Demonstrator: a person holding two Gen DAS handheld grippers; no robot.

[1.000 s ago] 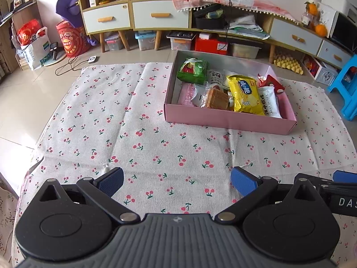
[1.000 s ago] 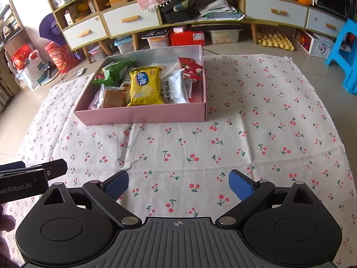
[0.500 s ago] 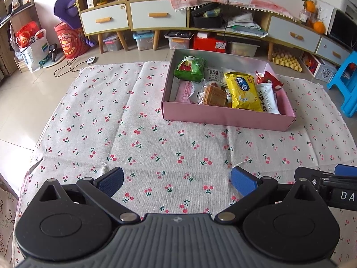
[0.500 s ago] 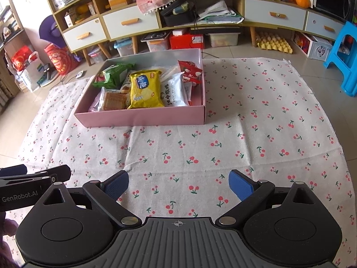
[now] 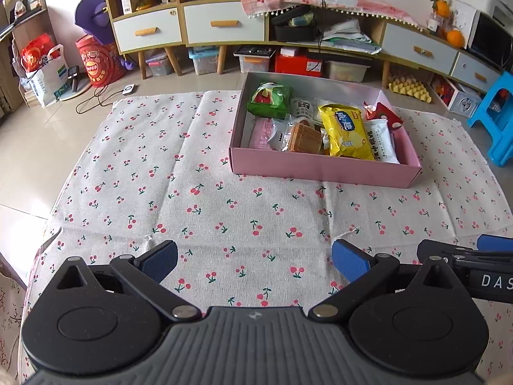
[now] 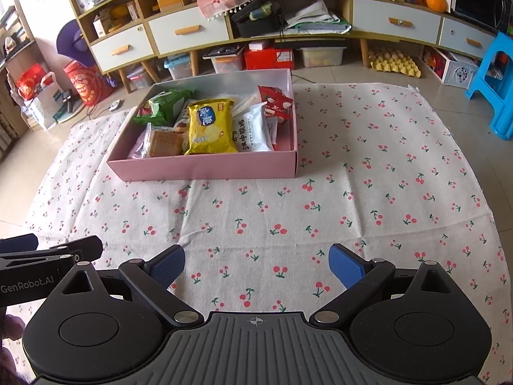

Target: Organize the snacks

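Note:
A pink box stands on the cherry-print cloth. It holds several snack packs: a yellow bag, a green bag, a brown wafer pack, a white pack and a red pack. My left gripper is open and empty, well short of the box. My right gripper is open and empty, also short of the box.
Low cabinets with drawers line the far wall, with storage bins under them. A blue stool stands at the right. Bags sit at the far left. The other gripper shows at each view's edge.
Both grippers have drawn back and up a little from the box. Both stay open and empty. The snacks have not moved.

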